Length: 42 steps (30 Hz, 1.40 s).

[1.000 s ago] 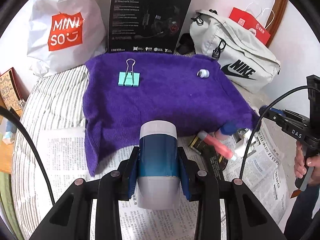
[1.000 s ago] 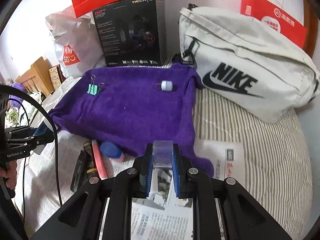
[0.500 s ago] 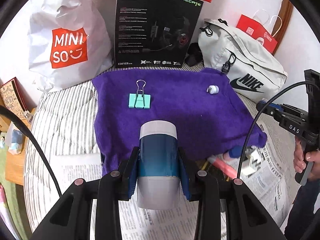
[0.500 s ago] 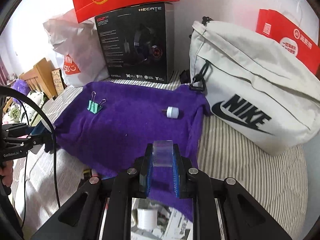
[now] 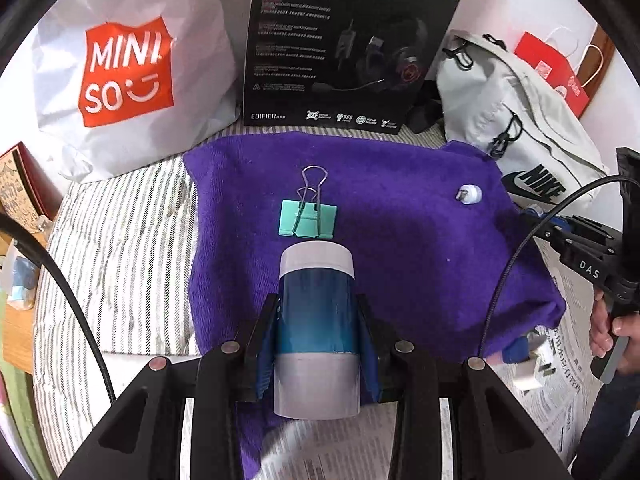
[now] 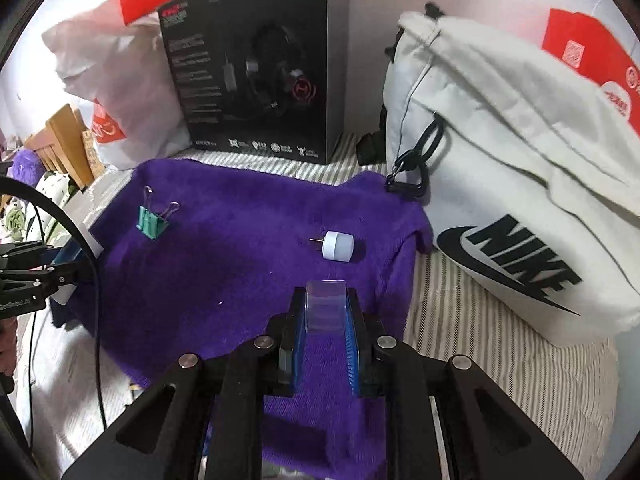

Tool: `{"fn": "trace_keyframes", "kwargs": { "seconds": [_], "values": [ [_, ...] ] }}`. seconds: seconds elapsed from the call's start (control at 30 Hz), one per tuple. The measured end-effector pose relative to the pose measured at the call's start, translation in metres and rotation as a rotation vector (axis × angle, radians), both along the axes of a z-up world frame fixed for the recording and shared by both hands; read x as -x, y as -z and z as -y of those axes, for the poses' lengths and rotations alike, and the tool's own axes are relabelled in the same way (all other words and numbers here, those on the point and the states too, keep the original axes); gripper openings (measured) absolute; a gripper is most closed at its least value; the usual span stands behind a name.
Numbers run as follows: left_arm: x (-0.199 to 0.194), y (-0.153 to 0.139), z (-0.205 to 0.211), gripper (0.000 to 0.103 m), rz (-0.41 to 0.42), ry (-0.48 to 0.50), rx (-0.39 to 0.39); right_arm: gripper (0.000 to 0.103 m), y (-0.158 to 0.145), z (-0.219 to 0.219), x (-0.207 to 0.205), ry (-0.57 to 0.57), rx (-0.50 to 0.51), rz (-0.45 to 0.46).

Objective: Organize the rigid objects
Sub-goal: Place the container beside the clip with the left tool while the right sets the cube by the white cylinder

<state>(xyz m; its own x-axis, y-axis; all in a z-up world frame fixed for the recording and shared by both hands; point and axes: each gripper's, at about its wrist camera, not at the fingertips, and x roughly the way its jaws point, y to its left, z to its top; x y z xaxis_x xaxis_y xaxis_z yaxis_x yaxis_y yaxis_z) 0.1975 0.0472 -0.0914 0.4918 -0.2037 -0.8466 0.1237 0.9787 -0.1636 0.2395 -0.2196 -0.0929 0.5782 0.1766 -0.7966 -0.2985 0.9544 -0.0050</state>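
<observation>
My left gripper is shut on a blue bottle with a white cap and holds it over the near edge of the purple towel. A teal binder clip lies just beyond the bottle. A small white plug lies at the towel's far right. My right gripper is shut on a small clear plastic box over the towel, just short of the white plug. The binder clip lies to the far left in the right wrist view.
A white Miniso bag, a black headset box and a white Nike bag stand behind the towel. Newspaper with a white adapter and other small items lies at the right. The striped mattress surrounds the towel.
Both grippers have moved forward over the towel with their objects still held. The binder clip and the white plug now look closer.
</observation>
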Motion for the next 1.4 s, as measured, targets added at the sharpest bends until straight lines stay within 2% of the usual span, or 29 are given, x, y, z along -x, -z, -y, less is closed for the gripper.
{"fn": "trace_keyframes", "kwargs": {
  "seconds": [0.57, 0.87, 1.23, 1.33, 1.4],
  "values": [
    [-0.033, 0.023, -0.003, 0.034, -0.044, 0.001, -0.022, 0.017, 0.034, -0.011, -0.034, -0.003, 0.034, -0.069],
    [-0.040, 0.032, 0.006, 0.034, -0.045, 0.020, -0.107, 0.017, 0.048, -0.018, -0.045, -0.013, 0.049, -0.098],
    [-0.040, 0.035, 0.010, 0.034, -0.037, 0.030, -0.146, 0.018, 0.051, -0.019, -0.045, -0.023, 0.046, -0.094],
    [-0.038, 0.036, 0.009, 0.036, -0.034, 0.039, -0.141, 0.022, 0.051, -0.016, -0.043, -0.021, 0.040, -0.103],
    [-0.034, 0.036, 0.008, 0.040, -0.036, 0.043, -0.142, 0.035, 0.049, -0.012, -0.040, -0.020, 0.053, -0.105]
  ]
}}
